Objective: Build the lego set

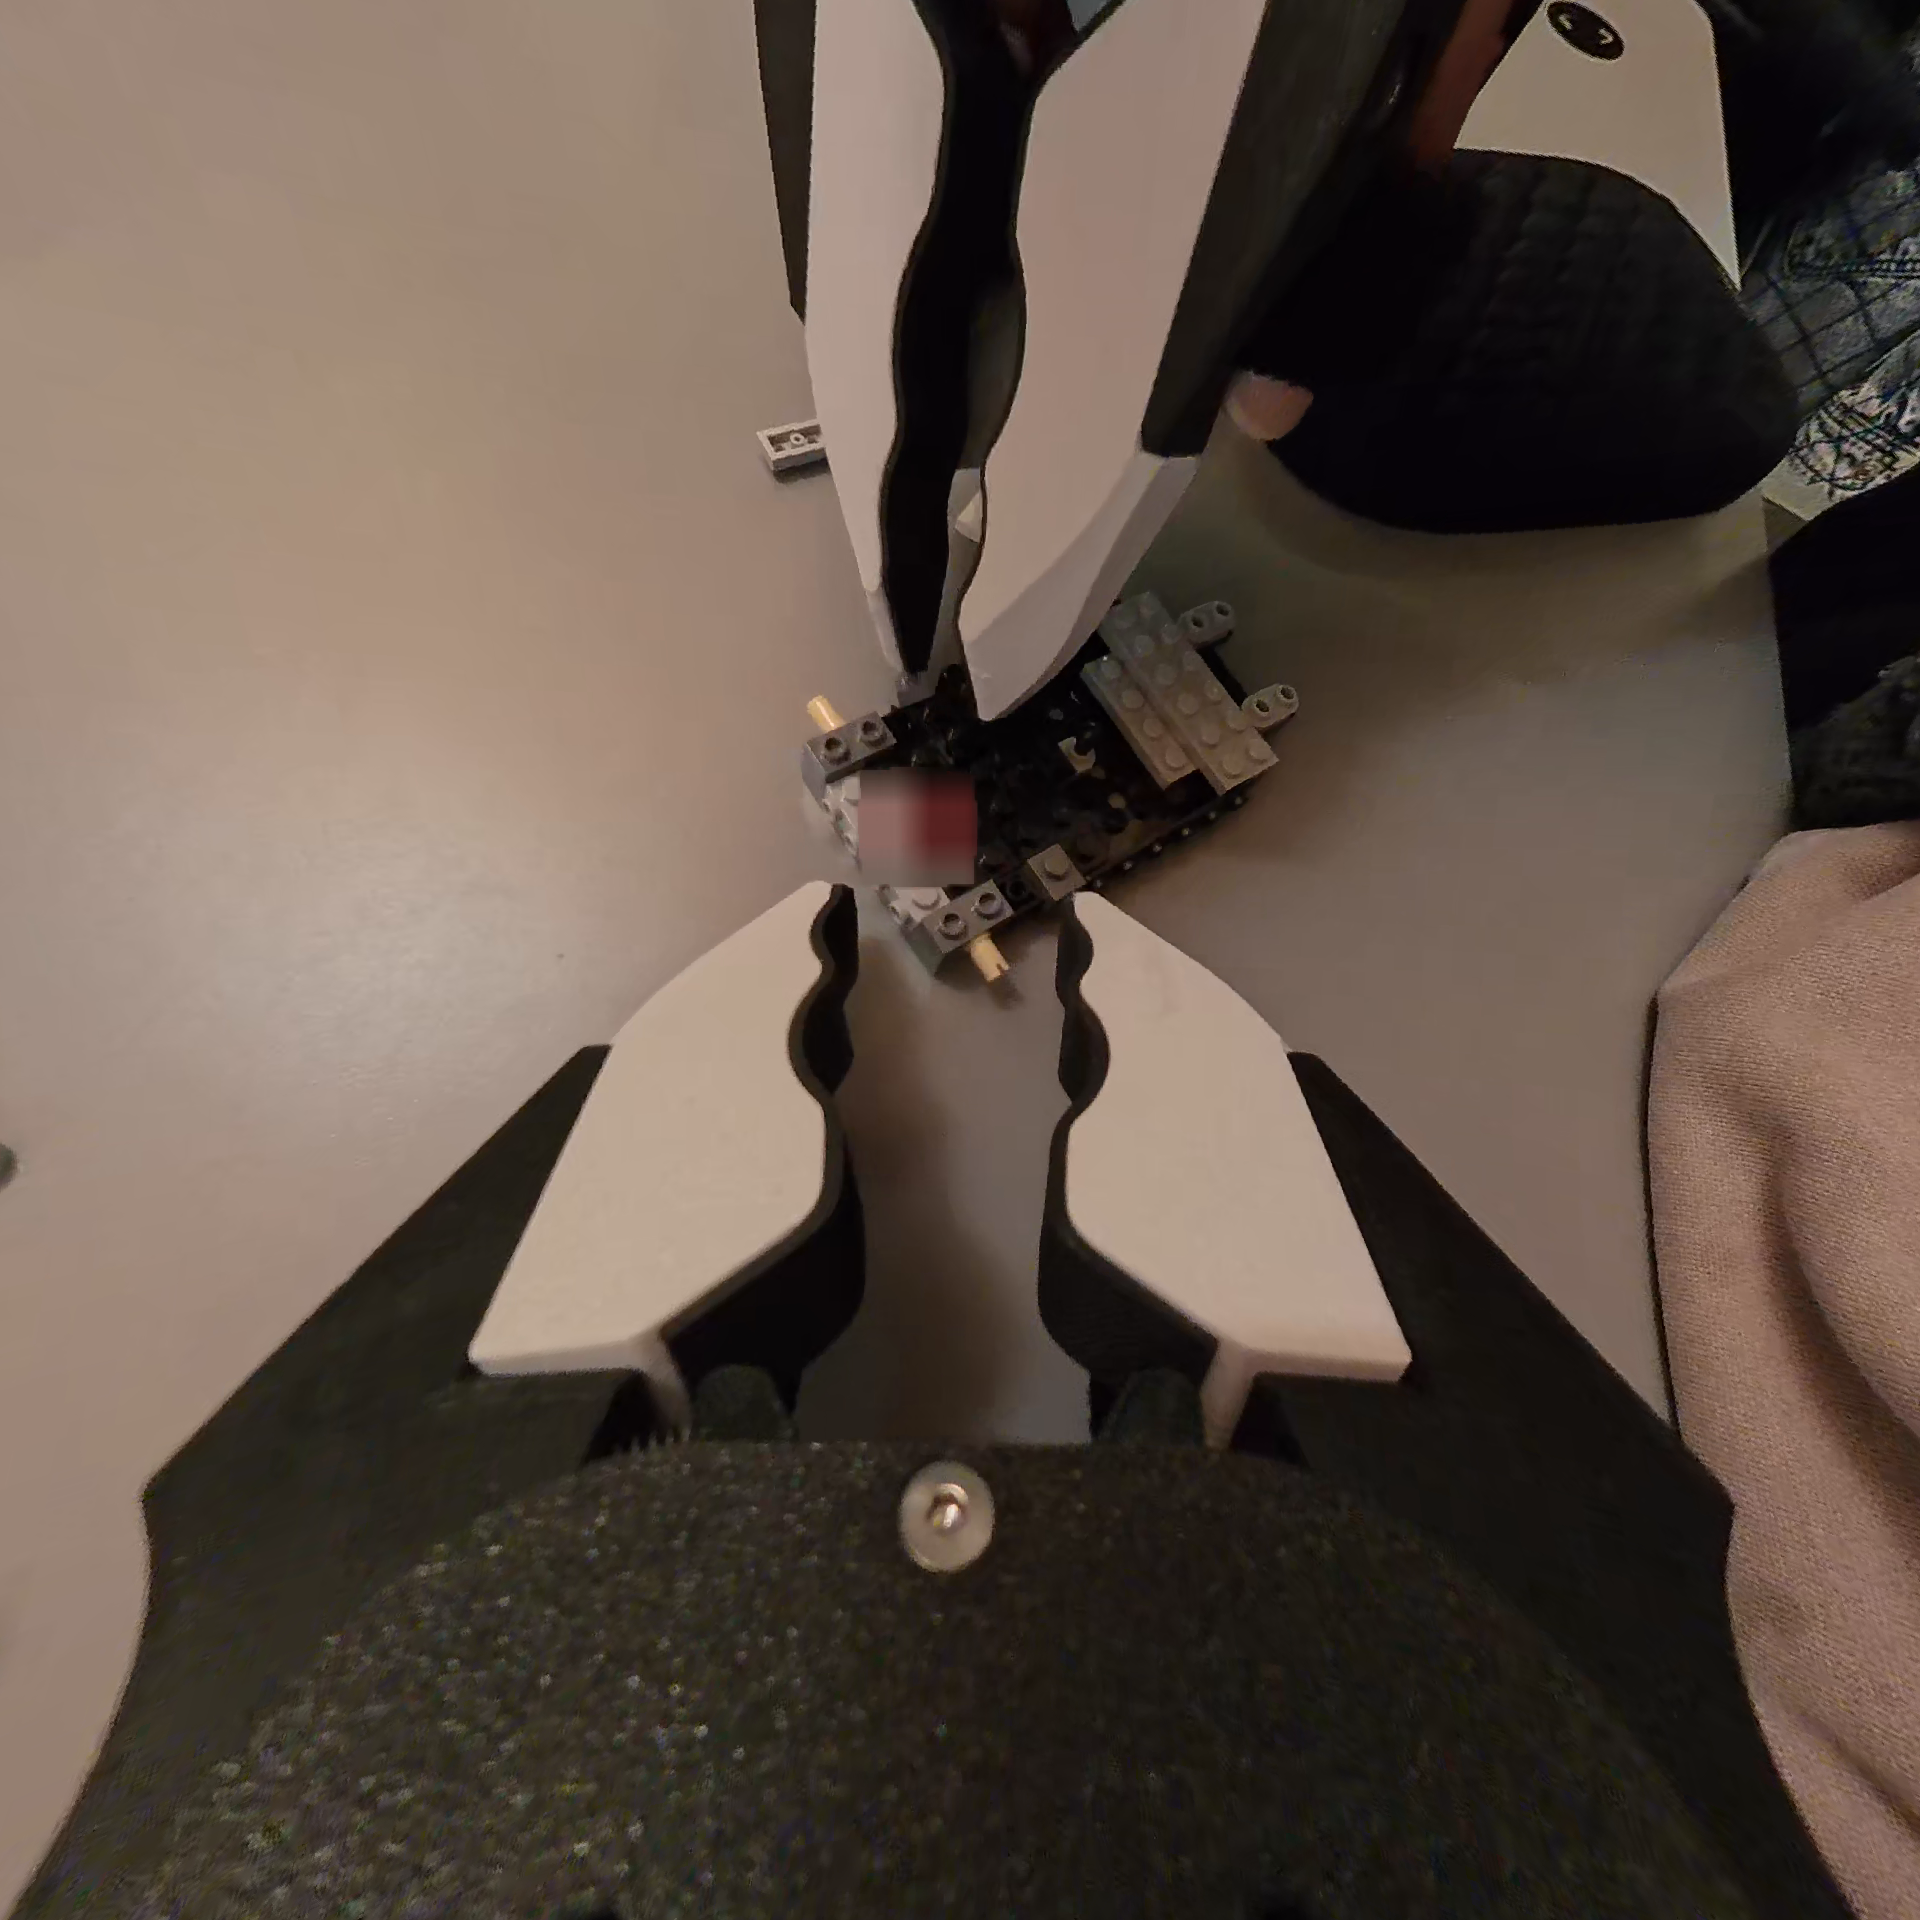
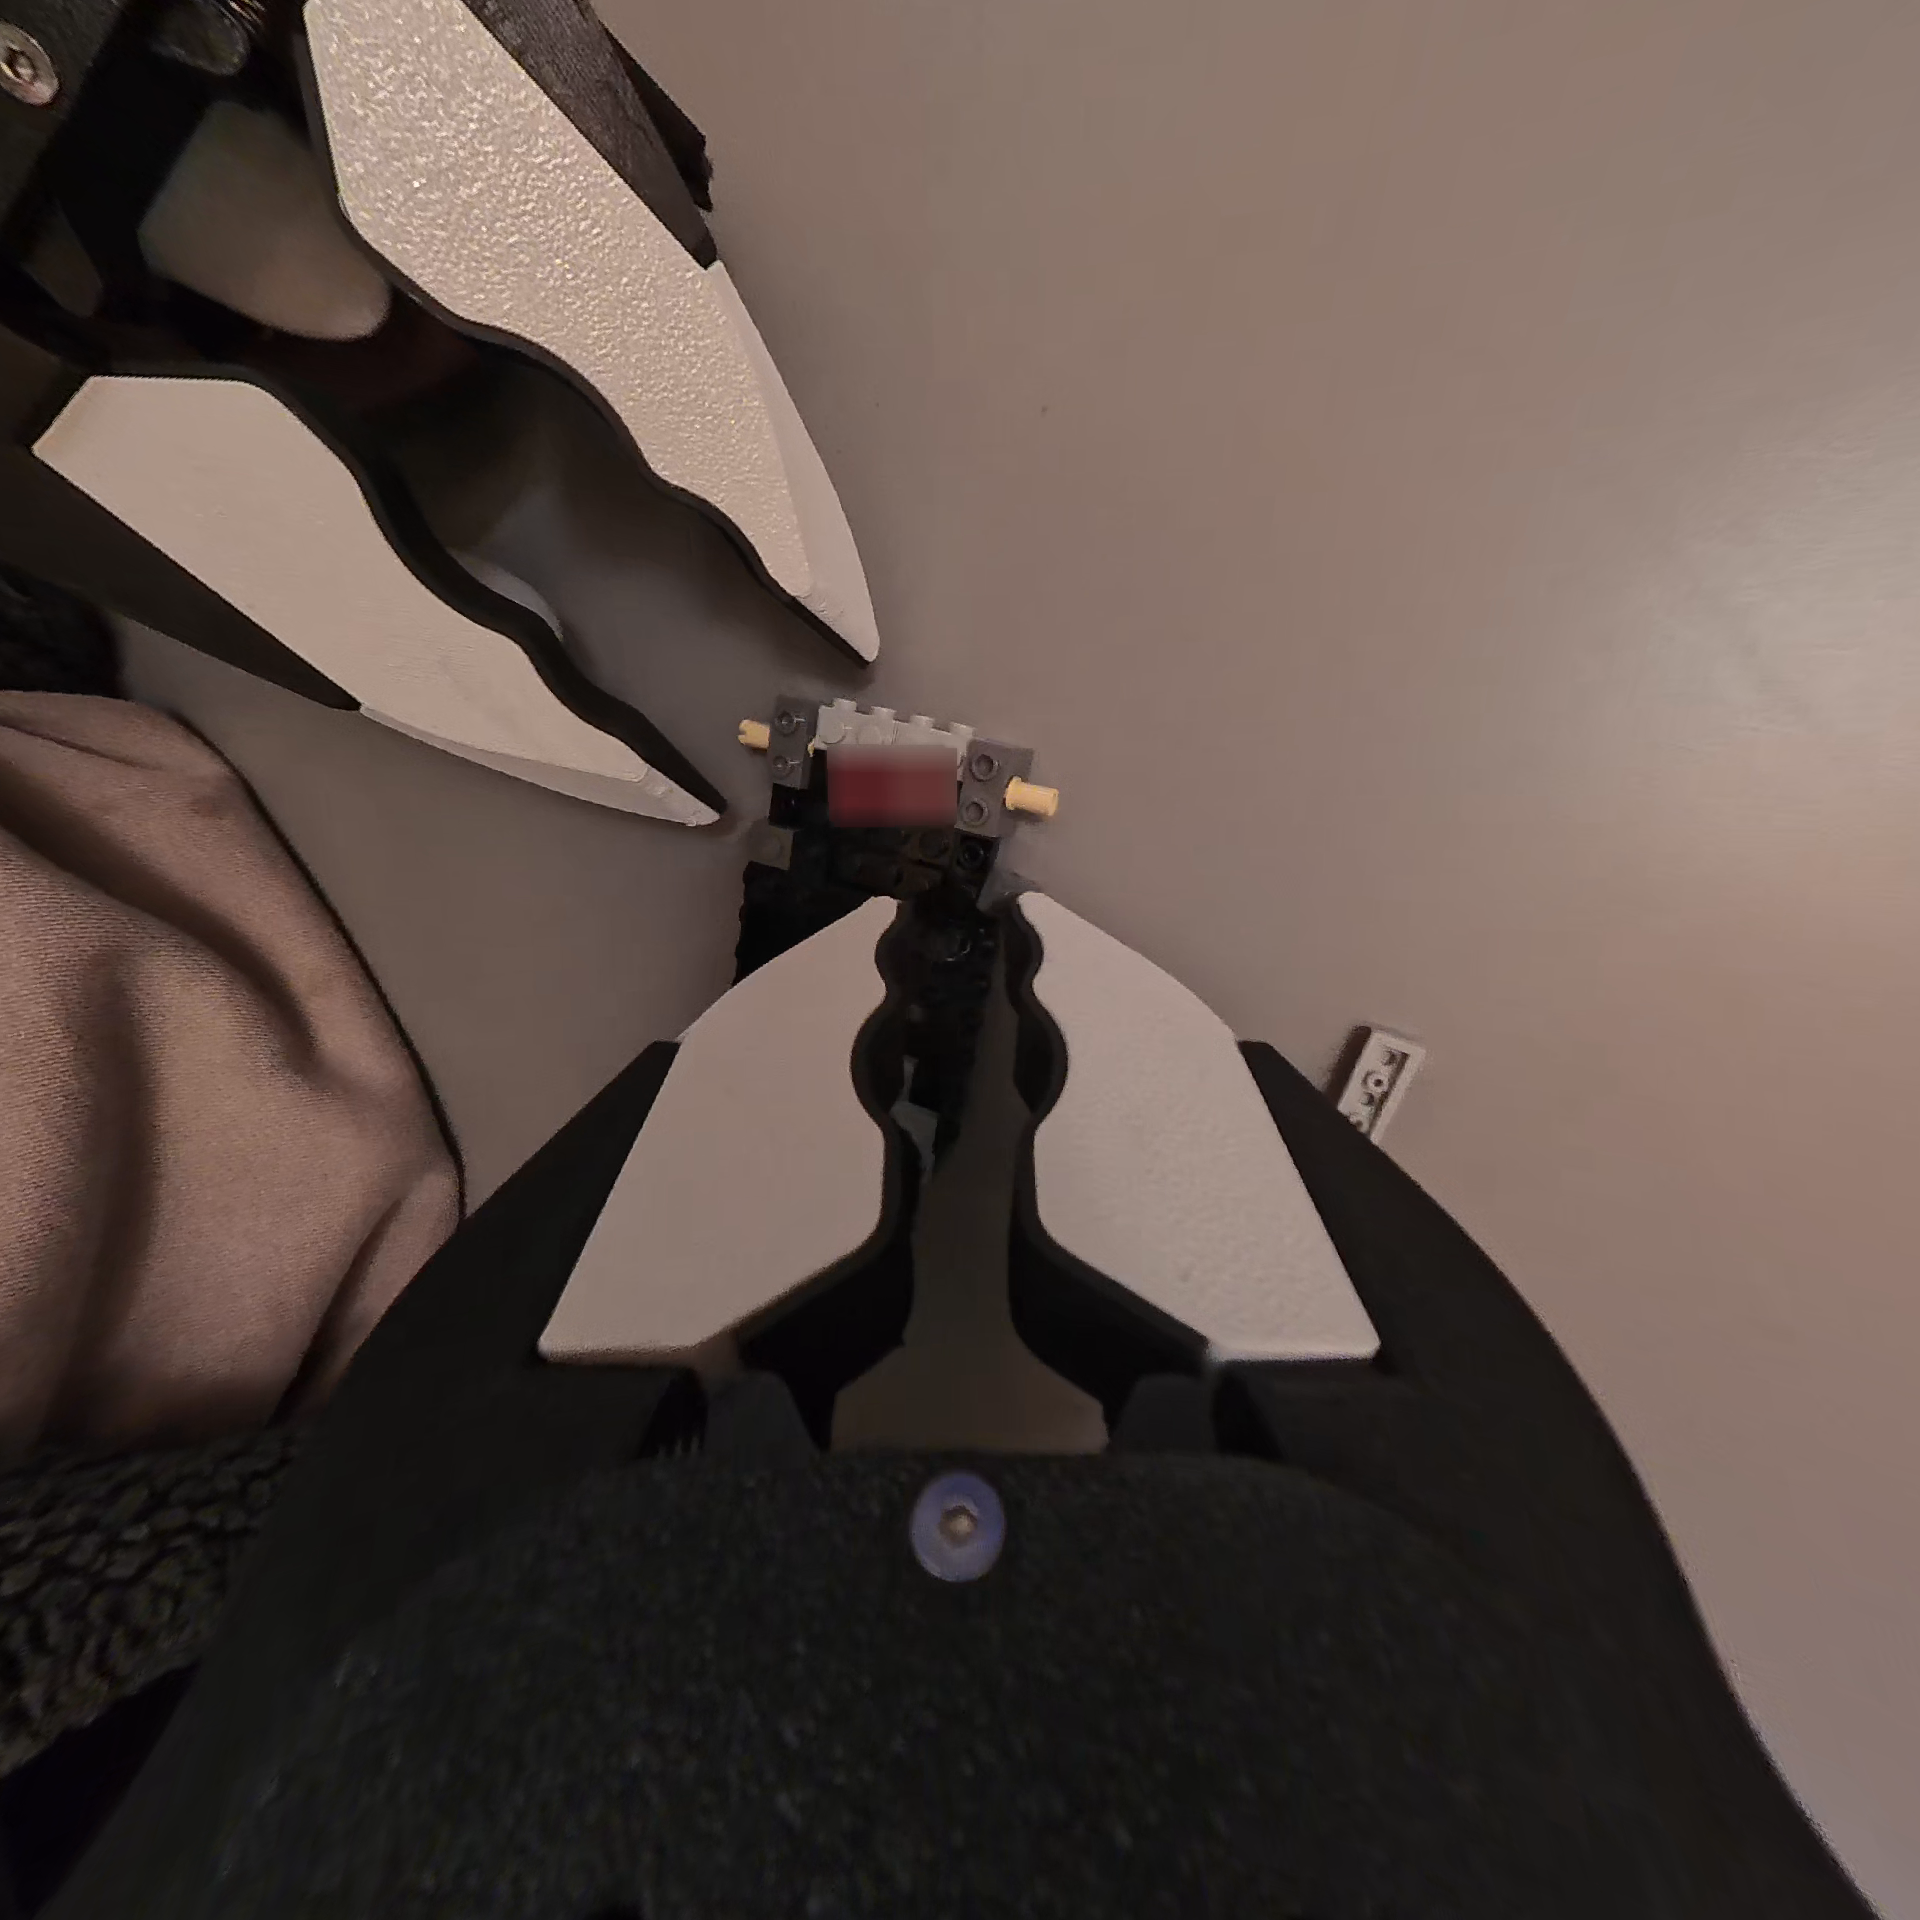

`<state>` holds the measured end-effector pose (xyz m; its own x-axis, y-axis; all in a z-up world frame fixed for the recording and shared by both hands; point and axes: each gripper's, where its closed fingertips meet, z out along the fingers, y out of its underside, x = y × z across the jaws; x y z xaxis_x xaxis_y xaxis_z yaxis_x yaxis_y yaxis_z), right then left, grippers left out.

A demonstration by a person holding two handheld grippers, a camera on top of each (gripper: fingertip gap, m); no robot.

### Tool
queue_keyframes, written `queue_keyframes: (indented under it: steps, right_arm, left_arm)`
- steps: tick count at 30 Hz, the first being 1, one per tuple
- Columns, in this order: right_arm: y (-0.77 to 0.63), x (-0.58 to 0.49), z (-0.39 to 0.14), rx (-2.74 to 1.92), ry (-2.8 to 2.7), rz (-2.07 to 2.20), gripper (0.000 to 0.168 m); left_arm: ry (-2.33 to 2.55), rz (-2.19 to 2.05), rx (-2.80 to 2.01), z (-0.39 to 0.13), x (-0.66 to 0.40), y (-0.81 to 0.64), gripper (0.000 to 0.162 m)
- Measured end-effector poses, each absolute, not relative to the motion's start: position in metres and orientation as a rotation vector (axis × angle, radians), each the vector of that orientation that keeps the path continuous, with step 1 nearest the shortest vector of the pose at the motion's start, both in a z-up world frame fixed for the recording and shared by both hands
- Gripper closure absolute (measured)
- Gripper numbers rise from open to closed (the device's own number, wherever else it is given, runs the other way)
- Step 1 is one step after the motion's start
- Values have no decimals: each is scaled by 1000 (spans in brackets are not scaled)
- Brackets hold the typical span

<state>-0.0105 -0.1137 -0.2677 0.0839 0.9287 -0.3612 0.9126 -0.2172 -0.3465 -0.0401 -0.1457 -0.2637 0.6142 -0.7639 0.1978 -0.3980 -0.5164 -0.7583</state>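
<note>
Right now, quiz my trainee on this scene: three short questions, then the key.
1. True or false: the loose grey plate touches the lego build.
2. The build rests on: A. the table; B. a cloth; C. a tray.
3. Which tongs stand open with nothing between them, and what colour are the pegs sticking out of the build's sides?

Key: 1. False, it lies apart. 2. A. 3. The left tongs; cream.
</note>
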Motion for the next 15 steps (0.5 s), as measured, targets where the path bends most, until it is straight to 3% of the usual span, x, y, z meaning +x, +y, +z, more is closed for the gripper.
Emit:
queue_keyframes:
  steps: [15]
  right_arm:
    - [-102,-12,-260,-2306,-1860,1076,152]
  left_arm:
    - [909,-701,-2151,-262,-40,-147,126]
